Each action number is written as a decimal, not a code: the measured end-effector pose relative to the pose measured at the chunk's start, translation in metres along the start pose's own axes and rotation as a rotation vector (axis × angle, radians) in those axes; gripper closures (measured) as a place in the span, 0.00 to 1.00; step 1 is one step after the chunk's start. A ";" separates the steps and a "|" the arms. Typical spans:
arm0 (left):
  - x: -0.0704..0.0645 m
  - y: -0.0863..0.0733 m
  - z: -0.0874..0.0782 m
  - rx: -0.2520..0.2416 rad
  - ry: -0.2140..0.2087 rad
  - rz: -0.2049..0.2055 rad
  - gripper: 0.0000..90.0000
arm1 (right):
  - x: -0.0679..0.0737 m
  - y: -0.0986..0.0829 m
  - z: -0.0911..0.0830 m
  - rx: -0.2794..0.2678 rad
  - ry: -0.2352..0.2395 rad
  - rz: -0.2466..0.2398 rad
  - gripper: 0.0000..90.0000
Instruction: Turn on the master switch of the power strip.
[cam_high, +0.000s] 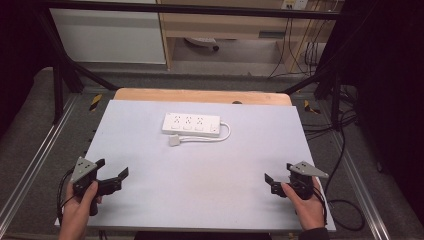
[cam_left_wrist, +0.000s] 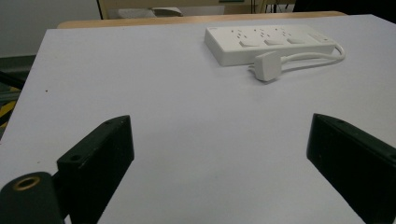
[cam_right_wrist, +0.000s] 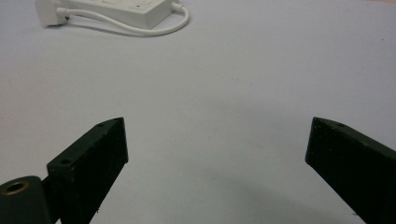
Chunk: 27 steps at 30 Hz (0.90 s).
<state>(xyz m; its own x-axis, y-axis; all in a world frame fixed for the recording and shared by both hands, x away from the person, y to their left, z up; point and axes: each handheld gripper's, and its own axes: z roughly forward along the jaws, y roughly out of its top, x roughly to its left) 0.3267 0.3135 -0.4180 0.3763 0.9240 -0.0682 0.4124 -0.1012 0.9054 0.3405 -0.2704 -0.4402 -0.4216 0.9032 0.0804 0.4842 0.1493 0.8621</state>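
Well apart, both tongs (cam_high: 111, 168) (cam_high: 277, 172) gape near the table (cam_high: 150, 150) edge.

**White on pale grey, black at the corners**

The power strip (cam_high: 191, 124) in the upper middle of the frame is plain white, as are its cord (cam_high: 220, 137) and plug (cam_high: 174, 141). The tabletop (cam_high: 200, 175) is an unpatterned pale lilac-grey, with a light wood edge at the top. Both grippers, lower left (cam_high: 112, 169) and lower right (cam_high: 278, 172), have black fingers and grey plates.

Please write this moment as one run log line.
left gripper: open, empty | right gripper: open, empty | power strip: untouched, plug lying in front
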 end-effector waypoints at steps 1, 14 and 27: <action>-0.001 0.000 0.000 -0.001 -0.007 -0.005 0.08 | -0.001 -0.001 0.000 0.002 0.000 -0.007 0.07; -0.002 -0.002 -0.002 0.015 -0.020 -0.005 0.08 | -0.001 -0.002 0.010 0.025 0.051 0.004 0.06; -0.007 -0.005 -0.005 0.031 -0.042 0.008 0.08 | 0.005 0.015 0.013 0.002 0.078 0.010 0.05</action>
<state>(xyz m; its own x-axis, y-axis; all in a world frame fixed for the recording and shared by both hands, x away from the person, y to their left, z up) 0.3182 0.3088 -0.4196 0.4142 0.9067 -0.0796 0.4346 -0.1201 0.8926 0.3553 -0.2583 -0.4336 -0.4751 0.8706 0.1279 0.4901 0.1411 0.8602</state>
